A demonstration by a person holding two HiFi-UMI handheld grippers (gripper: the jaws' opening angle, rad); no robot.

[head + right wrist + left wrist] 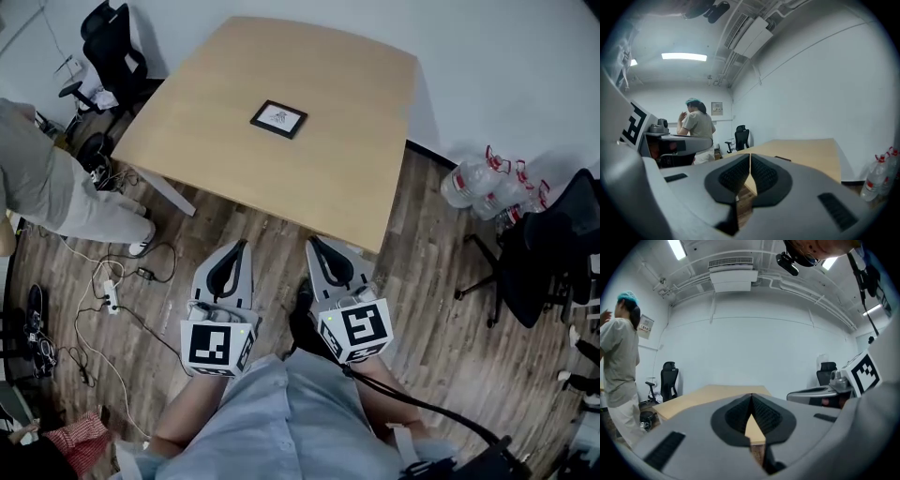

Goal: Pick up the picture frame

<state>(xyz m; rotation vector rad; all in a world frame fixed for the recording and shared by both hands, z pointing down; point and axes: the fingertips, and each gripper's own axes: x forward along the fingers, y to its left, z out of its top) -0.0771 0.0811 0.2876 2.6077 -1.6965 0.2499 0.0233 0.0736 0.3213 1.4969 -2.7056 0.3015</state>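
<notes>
A small black picture frame point(278, 118) with a white mat lies flat near the middle of the light wooden table point(347, 178); its thin dark edge point(783, 158) also shows in the right gripper view. Both grippers hang over the floor on the near side of the table, well short of the frame. My left gripper point(244, 244) is shut with nothing in it. My right gripper point(313, 241) is shut and empty too. In each gripper view the jaw tips meet, left gripper point(751, 395) and right gripper point(750, 154), with the tabletop beyond.
A person in grey point(37, 183) stands at the table's left by a black office chair point(117, 42). Cables and a power strip point(111, 295) lie on the wood floor. Water bottles point(487, 183) and another black chair point(553, 248) are at the right.
</notes>
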